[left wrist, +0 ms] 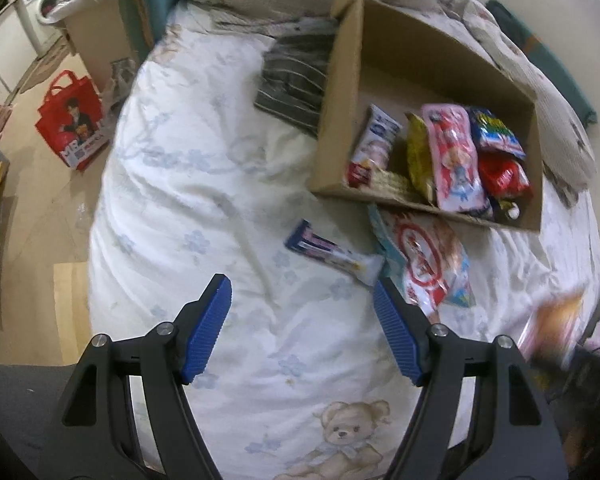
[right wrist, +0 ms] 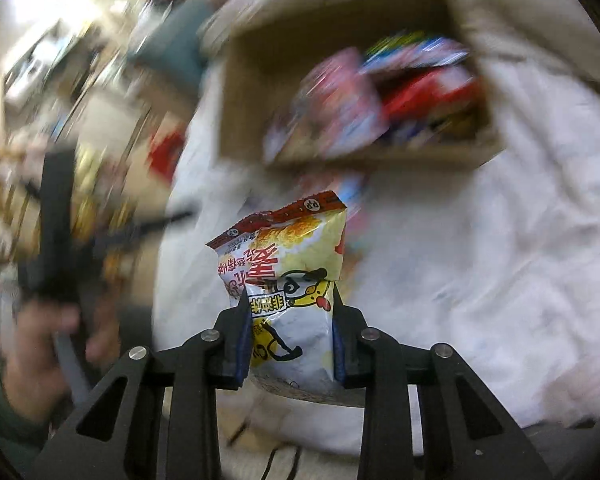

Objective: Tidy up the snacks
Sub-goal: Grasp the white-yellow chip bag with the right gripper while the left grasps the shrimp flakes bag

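Note:
A cardboard box lies on the bed with several snack packs piled at its near right end. In front of it on the quilt lie a blue and white bar and a red and white snack bag. My left gripper hangs open above the quilt, just short of those two, with nothing between its blue pads. In the right wrist view my right gripper is shut on a yellow and white snack bag, held in the air before the blurred box. That bag shows blurred at the right edge of the left view.
A striped grey cloth lies left of the box. A red shopping bag stands on the floor left of the bed, a washing machine behind it. A hand holds the other gripper at the left of the right wrist view.

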Tool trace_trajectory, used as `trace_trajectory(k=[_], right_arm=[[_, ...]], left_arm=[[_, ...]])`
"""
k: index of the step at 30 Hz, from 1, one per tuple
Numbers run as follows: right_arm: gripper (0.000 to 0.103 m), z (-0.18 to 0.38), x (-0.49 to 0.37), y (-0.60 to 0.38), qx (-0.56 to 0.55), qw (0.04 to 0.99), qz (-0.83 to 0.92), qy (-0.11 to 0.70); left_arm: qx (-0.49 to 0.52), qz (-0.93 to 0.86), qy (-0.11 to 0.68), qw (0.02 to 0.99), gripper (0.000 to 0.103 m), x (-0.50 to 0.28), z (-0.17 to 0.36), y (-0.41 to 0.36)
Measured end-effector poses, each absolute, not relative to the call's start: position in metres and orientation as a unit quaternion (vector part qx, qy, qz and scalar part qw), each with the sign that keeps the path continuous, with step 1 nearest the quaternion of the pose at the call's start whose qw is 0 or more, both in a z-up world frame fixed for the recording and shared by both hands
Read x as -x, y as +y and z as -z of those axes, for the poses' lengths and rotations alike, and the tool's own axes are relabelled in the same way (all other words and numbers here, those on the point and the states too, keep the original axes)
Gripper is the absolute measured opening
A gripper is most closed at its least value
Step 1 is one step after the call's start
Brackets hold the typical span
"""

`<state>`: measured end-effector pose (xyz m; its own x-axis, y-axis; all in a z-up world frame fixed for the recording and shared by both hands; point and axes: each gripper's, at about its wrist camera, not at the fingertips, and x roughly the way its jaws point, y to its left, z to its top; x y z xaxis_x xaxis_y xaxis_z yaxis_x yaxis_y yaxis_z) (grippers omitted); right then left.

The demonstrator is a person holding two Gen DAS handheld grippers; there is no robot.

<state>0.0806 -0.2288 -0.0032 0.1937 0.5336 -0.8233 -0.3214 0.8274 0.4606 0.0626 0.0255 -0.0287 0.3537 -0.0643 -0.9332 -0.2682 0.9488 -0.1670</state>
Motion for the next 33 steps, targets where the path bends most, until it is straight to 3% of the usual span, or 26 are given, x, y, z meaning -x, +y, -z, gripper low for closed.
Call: trace_trajectory(k=[10,25,28,31,33], right_arm=[[0.033,0.010,-0.110,-0.297,-0.224,0.800,-0.174,0.529],[0.033,0.028,-0.120,-0.315,-0.270,0.782,-0.151,0.541],[0.033,0.028,-0.121,-0.314,-0.273,0.780,-0.154,0.542],[0.033,0.028,-0.120,-0.314,-0.275,0.779,-0.156,0.542],[0.033,0.028,-0.120,-0.315,-0.279,0.777,-0.157,0.542]], left_arm=[[0.127,-0.036,0.604,0.786,0.070,-0.106,0.048,-0.042],[0.045,-0.053,0.659,0.748,0.072,-0.159,0.099,-0.121],[0.034,-0.046,0.654,0.754,0.065,-0.161,0.098,-0.126],[0.042,-0.032,0.650,0.758,0.042,-0.154,0.092,-0.126],[0.031,-0.023,0.643,0.765,0.036,-0.147,0.087,-0.126]])
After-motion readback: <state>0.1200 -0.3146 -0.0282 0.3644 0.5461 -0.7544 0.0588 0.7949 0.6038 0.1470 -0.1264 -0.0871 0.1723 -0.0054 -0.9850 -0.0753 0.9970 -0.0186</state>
